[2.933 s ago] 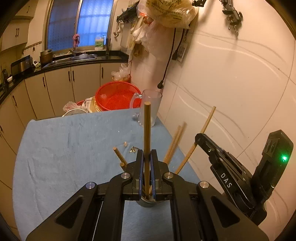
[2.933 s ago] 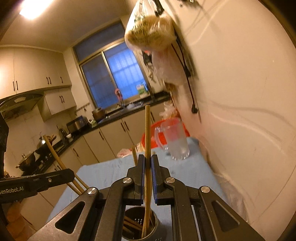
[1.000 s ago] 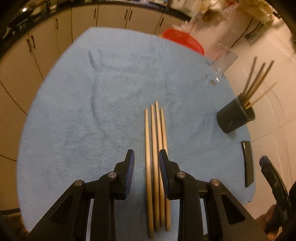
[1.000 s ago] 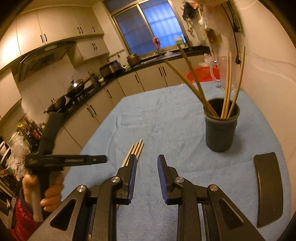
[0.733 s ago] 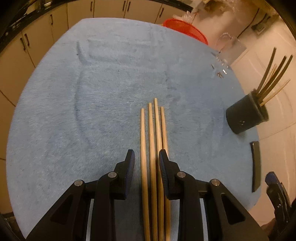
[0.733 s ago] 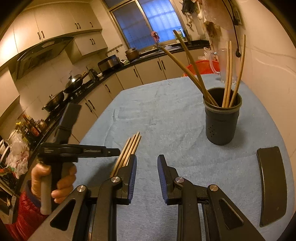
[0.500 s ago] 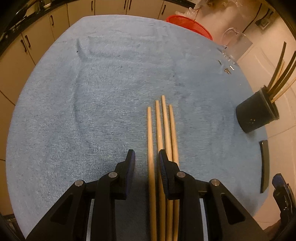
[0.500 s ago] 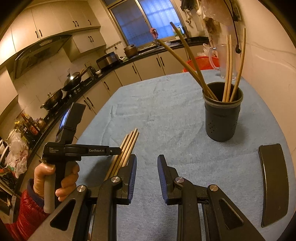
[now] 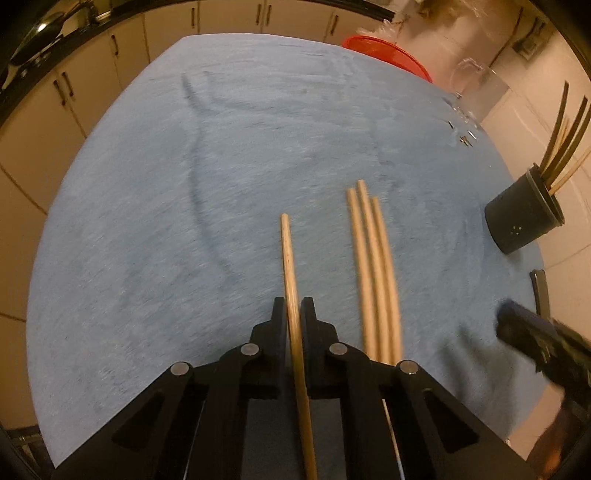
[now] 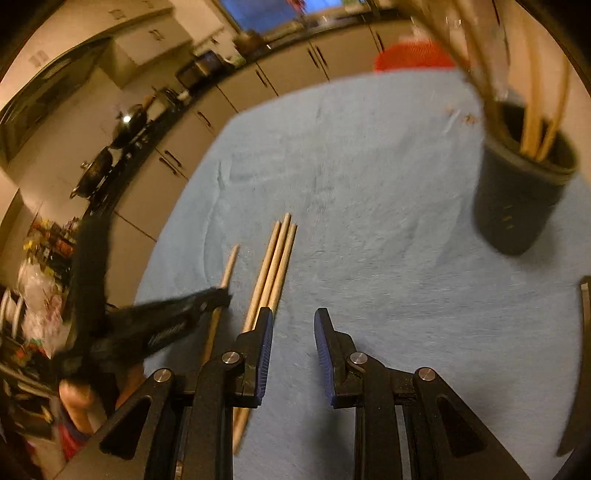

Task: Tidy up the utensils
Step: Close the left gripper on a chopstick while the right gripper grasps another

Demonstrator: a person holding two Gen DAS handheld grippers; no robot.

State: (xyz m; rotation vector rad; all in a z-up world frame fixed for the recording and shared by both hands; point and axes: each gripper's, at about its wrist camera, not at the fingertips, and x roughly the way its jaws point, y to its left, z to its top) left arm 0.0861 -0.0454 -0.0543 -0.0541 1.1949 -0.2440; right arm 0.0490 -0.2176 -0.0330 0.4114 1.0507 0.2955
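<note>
Chopsticks, pale wood, round-tipped

Left claw (image 9: 293, 314) clamped on 1 chopstick (image 9: 287, 258); 3 loose chopsticks (image 9: 373, 258) lower centre-right on blue surface (image 9: 184, 184); right claw (image 10: 293, 332) parted, empty.

You're in a home kitchen, pretty clearly. Cream cabinets (image 10: 207, 110) run under a dark countertop (image 10: 147, 125) along the far side, with a wok (image 10: 129, 123) and pots sitting on the stove, a window (image 10: 280, 11) above the counter, and a table covered in a blue cloth (image 9: 184, 221) in the middle.
</note>
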